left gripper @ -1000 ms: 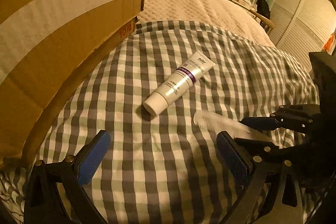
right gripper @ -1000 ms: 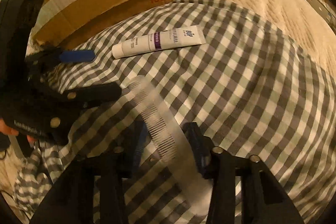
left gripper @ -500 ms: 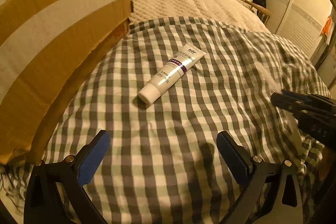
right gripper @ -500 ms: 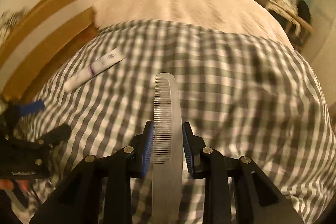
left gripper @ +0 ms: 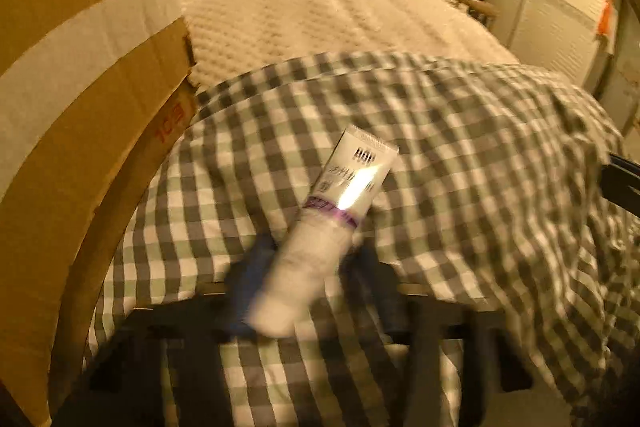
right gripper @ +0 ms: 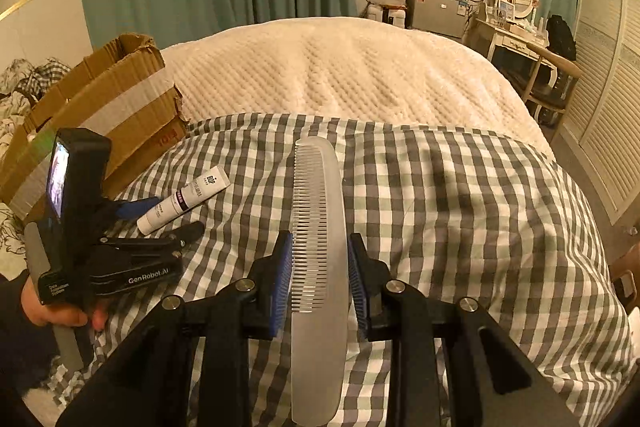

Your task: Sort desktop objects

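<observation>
My right gripper [right gripper: 320, 283] is shut on a frosted clear comb [right gripper: 318, 227] and holds it above the checked blanket [right gripper: 440, 211]. A white cream tube with a purple band [left gripper: 320, 223] lies on the blanket; its cap end sits between the fingers of my left gripper [left gripper: 308, 287], which have closed in against its sides. That view is blurred. In the right wrist view the left gripper [right gripper: 160, 219] is at the left with the tube [right gripper: 182, 201] between its fingers.
An open cardboard box [left gripper: 80, 115] stands at the left, also seen in the right wrist view [right gripper: 100, 95]. A cream quilt [right gripper: 340, 71] covers the bed beyond the blanket. A dressing table [right gripper: 516, 39] and a louvred wardrobe [right gripper: 608, 107] stand at the right.
My right gripper lifted the comb off the blanket and swung right. My left gripper moved forward to the tube and its fingers closed in around the cap end.
</observation>
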